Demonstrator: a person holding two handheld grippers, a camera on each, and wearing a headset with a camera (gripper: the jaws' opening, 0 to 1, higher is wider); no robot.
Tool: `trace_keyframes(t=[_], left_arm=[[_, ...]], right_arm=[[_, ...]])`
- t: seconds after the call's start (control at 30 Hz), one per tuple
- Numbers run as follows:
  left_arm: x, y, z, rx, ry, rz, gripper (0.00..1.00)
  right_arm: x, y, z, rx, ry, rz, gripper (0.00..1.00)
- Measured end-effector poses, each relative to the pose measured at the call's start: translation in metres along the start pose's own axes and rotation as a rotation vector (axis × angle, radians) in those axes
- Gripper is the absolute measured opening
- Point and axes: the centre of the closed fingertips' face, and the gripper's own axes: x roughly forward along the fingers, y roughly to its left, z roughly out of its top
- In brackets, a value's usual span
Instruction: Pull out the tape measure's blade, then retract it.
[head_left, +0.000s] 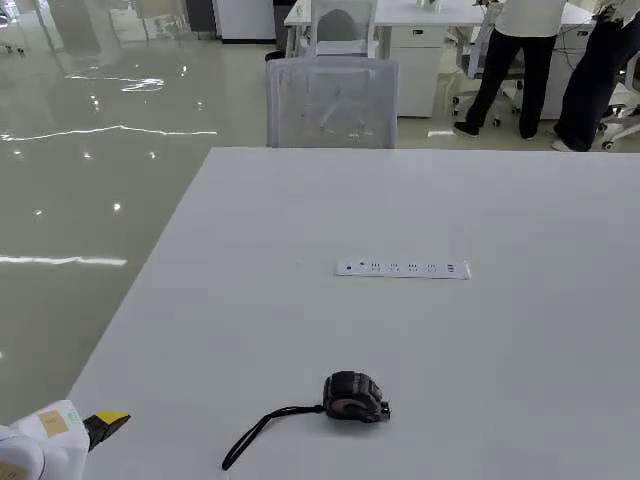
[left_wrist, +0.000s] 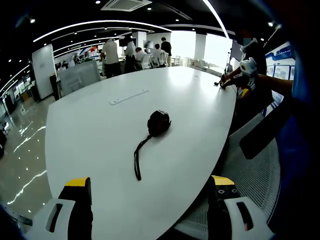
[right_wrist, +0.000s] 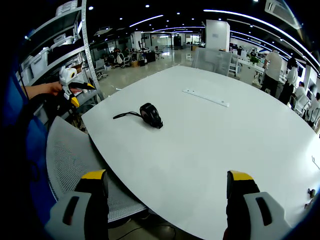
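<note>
Tape measure (head_left: 355, 397): black case, resting on the white table (head_left: 520, 210) toward your near edge, at about 6 o'clock in the head view. Its wrist strap (head_left: 262, 432) lies slack on the tabletop, trailing from the case toward 8 o'clock. A white power strip (head_left: 403, 268) lies flat at 12 o'clock from the case, well apart from it. Your left gripper (head_left: 108, 420) sits at 8 o'clock in the head view, off the table's corner and well clear of the strap; its own view shows the jaws spread wide with nothing between them. Your right gripper (right_wrist: 167, 175) hangs past the table edge over a mesh chair seat (right_wrist: 70, 160), fingers likewise parted and holding nothing, with the case at 11 o'clock ahead of it. A mesh-backed chair (head_left: 331, 103) stands at the far edge, at 12 o'clock.
</note>
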Motion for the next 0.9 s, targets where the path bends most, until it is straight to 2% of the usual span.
trace_keyframes(t=[0.33, 0.9], left_arm=[[0.01, 0.006, 0.01, 0.011, -0.006, -0.008, 0.94], [0.033, 0.003, 0.021, 0.023, -0.001, -0.032, 0.94]], right_arm=[[0.007, -0.002, 0.002, -0.008, 0.006, 0.008, 0.95], [0.026, -0.005, 0.008, -0.033, 0.018, 0.039, 0.93]])
